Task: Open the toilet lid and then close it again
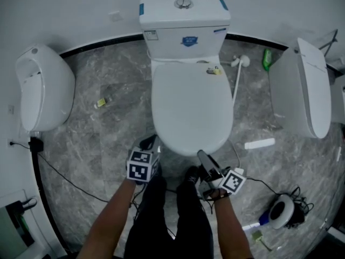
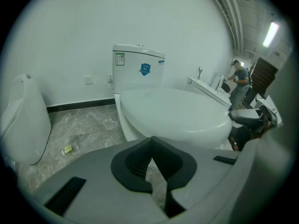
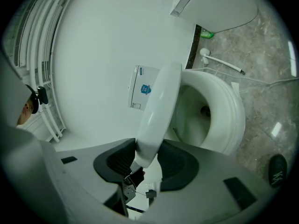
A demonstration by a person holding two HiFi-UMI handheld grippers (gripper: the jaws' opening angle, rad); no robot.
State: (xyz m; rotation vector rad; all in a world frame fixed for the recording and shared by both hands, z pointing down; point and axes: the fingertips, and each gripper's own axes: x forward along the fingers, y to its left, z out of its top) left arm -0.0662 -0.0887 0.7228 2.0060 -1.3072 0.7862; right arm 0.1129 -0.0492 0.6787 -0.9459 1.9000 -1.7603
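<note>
White toilet lid (image 3: 159,101) pinched in the near-level right tool (image 3: 148,158) — left tool (image 2: 151,148) closed, empty, tilted down.

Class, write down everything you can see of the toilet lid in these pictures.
The toilet lid is a smooth, glossy white oval, plastic by its look, with its back end at the cistern. It is lifted partway off the bowl, so the bowl's inside shows in the right gripper view. The right hand-held gripper clamps its front edge between its pads.
</note>
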